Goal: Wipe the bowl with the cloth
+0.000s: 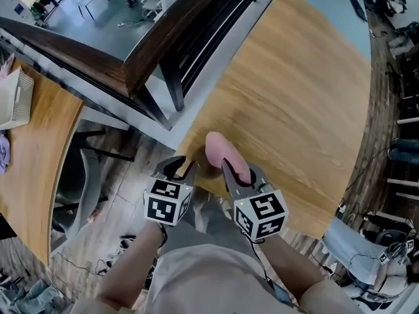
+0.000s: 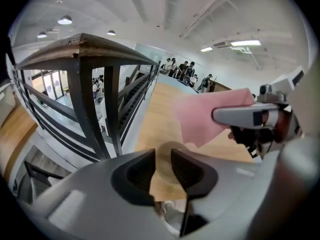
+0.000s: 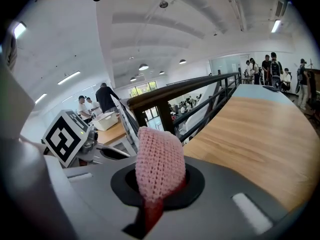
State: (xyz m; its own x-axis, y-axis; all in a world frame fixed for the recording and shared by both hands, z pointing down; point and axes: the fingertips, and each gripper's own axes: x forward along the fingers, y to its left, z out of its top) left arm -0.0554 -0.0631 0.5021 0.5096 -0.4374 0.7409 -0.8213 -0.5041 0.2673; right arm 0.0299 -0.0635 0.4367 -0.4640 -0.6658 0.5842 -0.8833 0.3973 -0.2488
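**A:** At the near edge of the table, your right gripper was clamped tight on the pink cloth, with a fold standing up out of its jaws.

**B:** Your left gripper had its jaws apart and held nothing. A pale round shape, likely the bowl, showed through the gap, on the table just beyond.

**A:** So you were on the approach. I'd judge no wiping had begun.

**B:** Next you needed 1 gripper to steady the bowl's rim, then the cloth brought down inside.
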